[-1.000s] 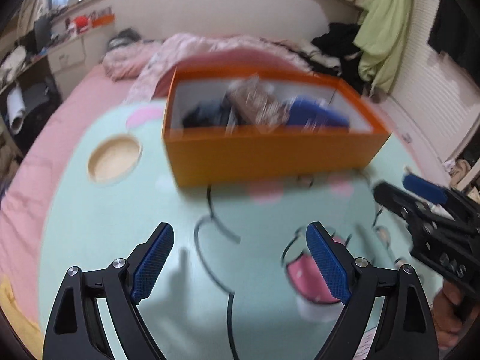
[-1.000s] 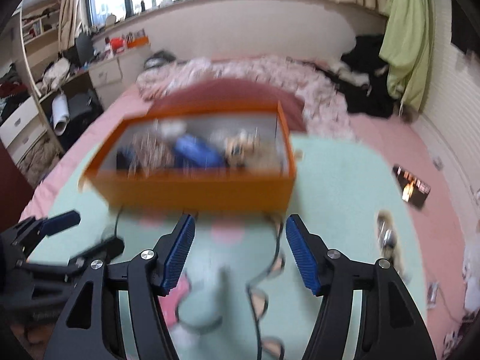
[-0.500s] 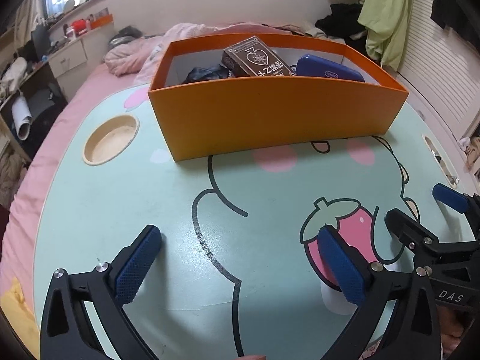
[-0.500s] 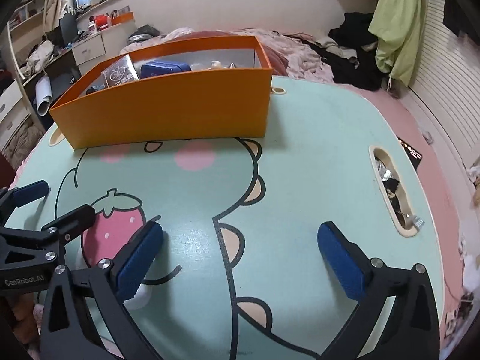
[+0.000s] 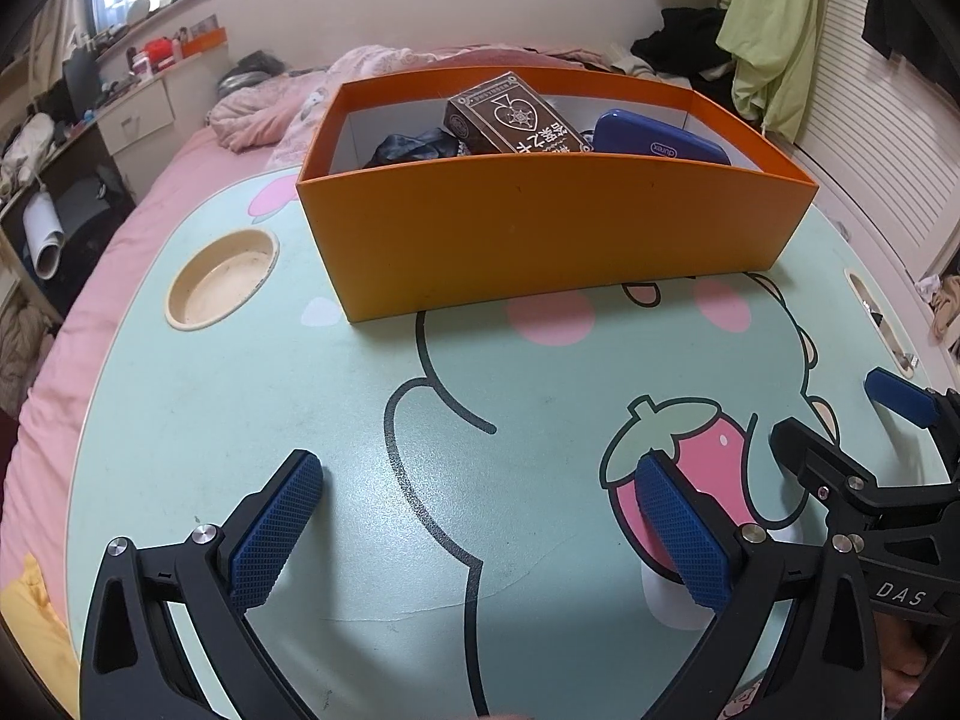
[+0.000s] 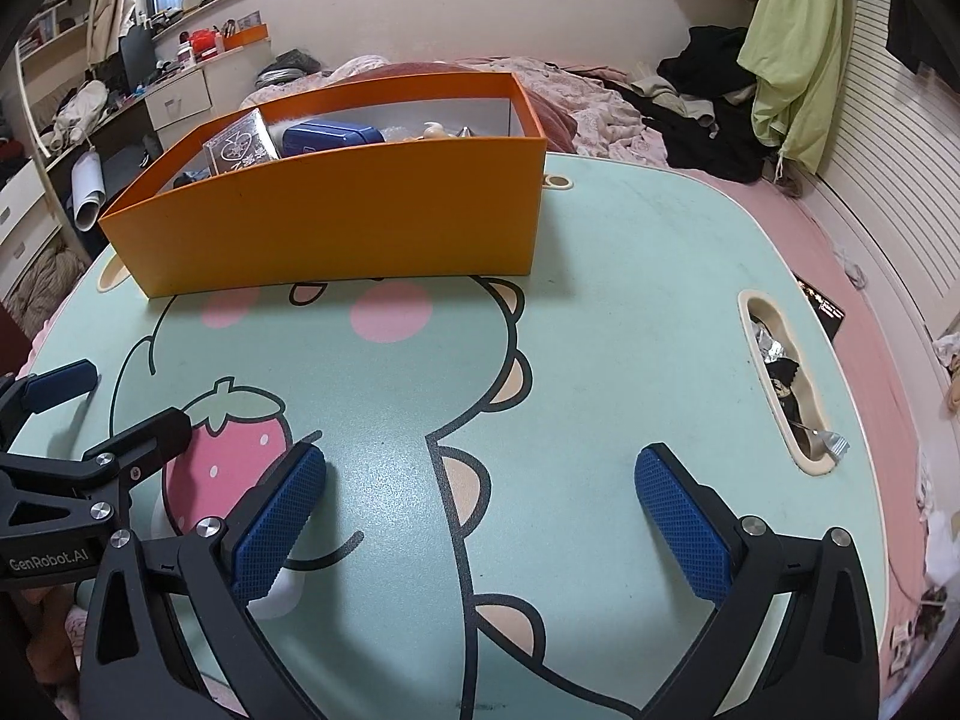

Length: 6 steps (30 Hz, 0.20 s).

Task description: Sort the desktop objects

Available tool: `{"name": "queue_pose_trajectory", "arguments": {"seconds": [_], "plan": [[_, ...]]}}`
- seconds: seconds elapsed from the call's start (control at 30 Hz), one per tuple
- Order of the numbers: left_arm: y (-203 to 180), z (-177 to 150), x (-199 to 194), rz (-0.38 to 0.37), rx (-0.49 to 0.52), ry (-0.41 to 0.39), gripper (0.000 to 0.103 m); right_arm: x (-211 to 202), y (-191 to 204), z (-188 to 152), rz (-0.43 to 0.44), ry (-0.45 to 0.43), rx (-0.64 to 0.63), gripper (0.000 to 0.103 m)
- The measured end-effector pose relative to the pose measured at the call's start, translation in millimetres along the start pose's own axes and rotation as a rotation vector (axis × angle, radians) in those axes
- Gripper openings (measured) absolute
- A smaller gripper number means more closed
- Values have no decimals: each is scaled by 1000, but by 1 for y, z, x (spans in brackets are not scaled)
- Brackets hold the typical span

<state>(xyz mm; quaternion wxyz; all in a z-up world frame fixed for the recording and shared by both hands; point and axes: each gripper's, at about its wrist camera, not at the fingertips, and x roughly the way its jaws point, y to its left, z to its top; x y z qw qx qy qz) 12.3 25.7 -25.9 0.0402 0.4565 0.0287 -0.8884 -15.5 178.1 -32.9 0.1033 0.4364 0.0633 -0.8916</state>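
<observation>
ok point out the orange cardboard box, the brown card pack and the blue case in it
orange cardboard box (image 5: pixel 540 222), left wrist view, front wall
brown card pack (image 5: pixel 516 120), left wrist view, top face
blue case (image 5: pixel 660 144), left wrist view, lid

One orange box (image 5: pixel 540 234) stands on the tabletop (image 5: pixel 240 420). Inside the box, counted from the left wrist view: one brown card pack (image 5: pixel 516 123), one blue case (image 5: pixel 660 147) and one dark crumpled item (image 5: pixel 414 147); the right wrist view adds a few small pale bits (image 6: pixel 438 132) at the box's far end, too small to count. Two hand-held grippers: left hand-held gripper (image 5: pixel 480 516) and right hand-held gripper (image 6: pixel 480 510).
</observation>
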Motion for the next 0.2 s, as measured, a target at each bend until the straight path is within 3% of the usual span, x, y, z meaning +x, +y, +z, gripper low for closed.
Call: {"name": "queue_pose_trajectory", "arguments": {"seconds": [0.2], "plan": [[0, 1, 0, 0, 0, 0, 103, 0, 0, 0, 0, 0, 0, 103]]}}
